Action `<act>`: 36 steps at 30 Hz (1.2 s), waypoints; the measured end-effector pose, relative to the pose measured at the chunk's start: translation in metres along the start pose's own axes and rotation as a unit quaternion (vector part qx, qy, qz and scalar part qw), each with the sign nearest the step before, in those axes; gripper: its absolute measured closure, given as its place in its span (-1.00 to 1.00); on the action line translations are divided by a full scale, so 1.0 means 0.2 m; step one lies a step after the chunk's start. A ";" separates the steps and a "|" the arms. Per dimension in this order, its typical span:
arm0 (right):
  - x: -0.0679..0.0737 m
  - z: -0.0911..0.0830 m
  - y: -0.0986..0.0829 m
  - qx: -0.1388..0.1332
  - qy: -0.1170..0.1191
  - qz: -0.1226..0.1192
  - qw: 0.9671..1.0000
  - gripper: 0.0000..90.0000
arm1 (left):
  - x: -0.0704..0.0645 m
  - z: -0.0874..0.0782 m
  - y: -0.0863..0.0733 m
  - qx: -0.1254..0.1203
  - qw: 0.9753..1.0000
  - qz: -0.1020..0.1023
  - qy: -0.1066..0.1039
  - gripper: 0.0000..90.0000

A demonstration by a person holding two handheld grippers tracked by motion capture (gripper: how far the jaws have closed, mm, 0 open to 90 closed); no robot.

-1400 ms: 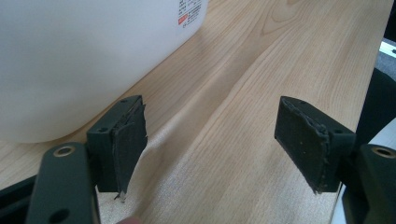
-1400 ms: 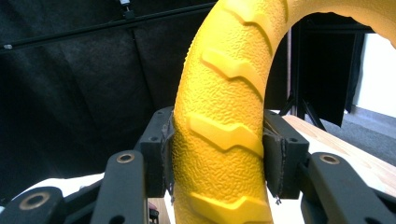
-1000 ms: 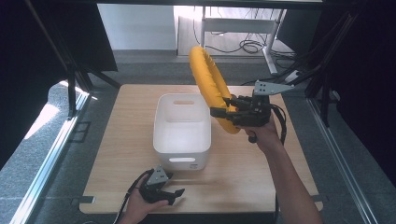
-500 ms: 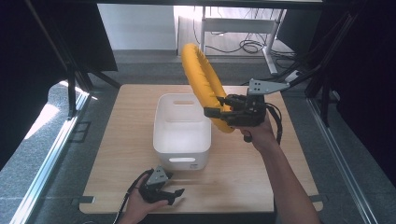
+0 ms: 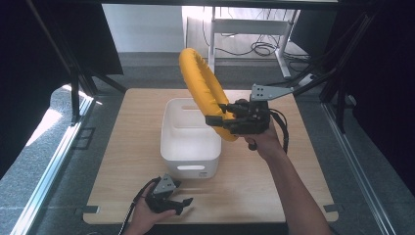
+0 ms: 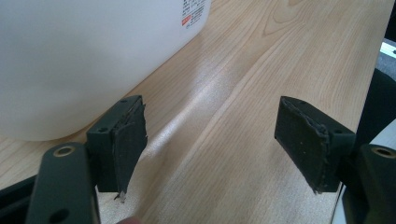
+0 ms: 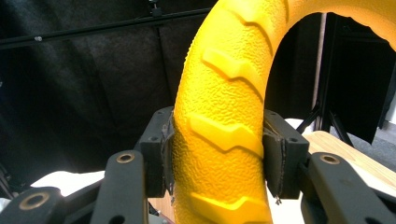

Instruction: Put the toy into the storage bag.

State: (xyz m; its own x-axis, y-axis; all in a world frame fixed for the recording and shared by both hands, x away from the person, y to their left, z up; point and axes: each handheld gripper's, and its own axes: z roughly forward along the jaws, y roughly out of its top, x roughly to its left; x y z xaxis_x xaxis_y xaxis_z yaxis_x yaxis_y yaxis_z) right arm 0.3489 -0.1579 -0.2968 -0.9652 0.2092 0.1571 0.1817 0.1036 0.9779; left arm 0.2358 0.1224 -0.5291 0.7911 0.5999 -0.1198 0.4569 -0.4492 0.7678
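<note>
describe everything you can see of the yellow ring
The ring is bright yellow with a pebbled, rubbery-looking surface and raised tread-like ribs along its outer face. It stands on edge in the air, tilted, above the right side of the white bin without touching it. The right claw is shut on its lower part, a pad pressing each side. Nothing else touches it.

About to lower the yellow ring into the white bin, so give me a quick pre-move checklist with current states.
1. Right gripper clamped on yellow ring: ok, both pads press its sides.
2. Ring lifted off the table: ok.
3. Ring over white bin: ok, upper part leans over it.
4. Bin interior free: ok, looks empty.
5. Left gripper out of the way: ok, open, near the table's front edge.
6. Ring fits bin: cannot tell.
</note>
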 end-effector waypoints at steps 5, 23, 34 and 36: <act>0.01 0.03 0.00 0.001 0.006 -0.003 1.000 0.14 | 0.00 0.00 0.00 0.000 1.000 0.000 0.001 -0.44; 0.05 0.11 -0.01 0.005 0.027 -0.004 1.000 0.14 | 0.00 0.00 0.00 0.001 1.000 0.002 0.001 -0.44; 0.07 0.16 0.00 0.006 0.042 -0.008 0.999 0.14 | 0.00 0.00 0.00 0.000 1.000 0.001 0.000 -0.44; 0.07 0.17 0.00 0.007 0.045 -0.007 0.999 0.14 | 0.00 0.00 0.00 -0.001 1.000 0.000 0.000 -0.44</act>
State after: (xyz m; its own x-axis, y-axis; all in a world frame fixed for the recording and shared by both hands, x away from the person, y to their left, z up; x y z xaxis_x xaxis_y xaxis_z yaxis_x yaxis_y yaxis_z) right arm 0.3417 -0.1221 -0.2999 -0.9803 0.1201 0.1566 0.1709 0.1201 0.9779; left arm 0.2356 0.1223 -0.5286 0.7913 0.5996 -0.1199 0.4563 -0.4485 0.7685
